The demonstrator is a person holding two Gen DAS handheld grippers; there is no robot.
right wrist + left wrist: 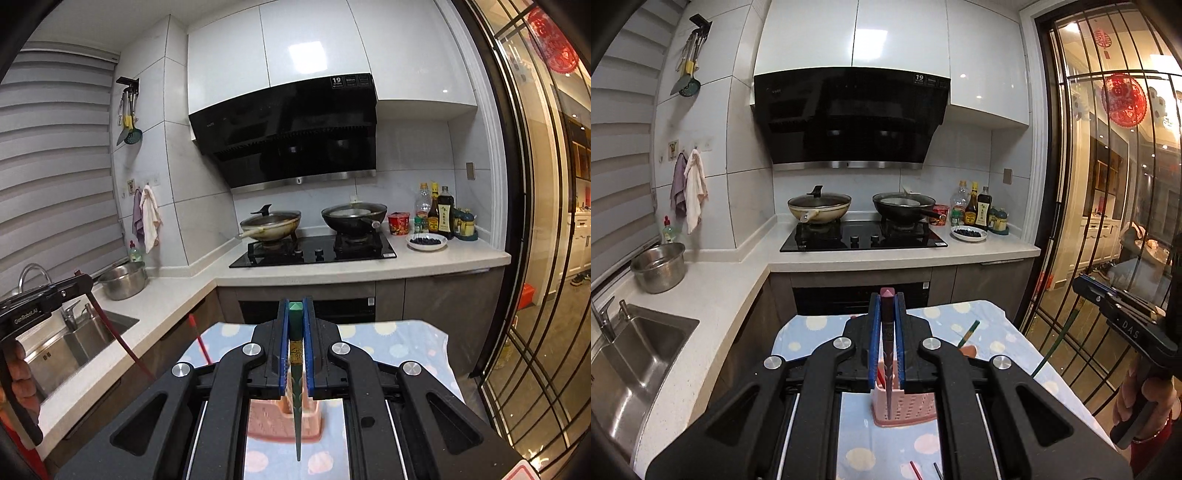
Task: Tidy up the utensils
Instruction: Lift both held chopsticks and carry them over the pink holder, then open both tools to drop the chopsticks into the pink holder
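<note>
My left gripper (887, 301) is shut on a dark red chopstick (887, 343), held upright with its tip down over the pink perforated utensil holder (905, 408). My right gripper (295, 306) is shut on a green chopstick (296, 391), upright, its tip hanging just in front of the pink holder (266, 417). In the left wrist view the right gripper (1119, 306) is at the right, with its green chopstick (1058, 343) slanting down. In the right wrist view the left gripper (48, 299) is at the left, with the dark red chopstick (122, 339). A green chopstick (969, 330) stands in the holder.
The holder stands on a table with a blue dotted cloth (997, 332). More chopsticks (916, 470) lie on the cloth near the front. A counter with a sink (631, 354), a steel pot (659, 266) and a stove with two woks (864, 232) lies behind. A glass door (1108, 184) is at the right.
</note>
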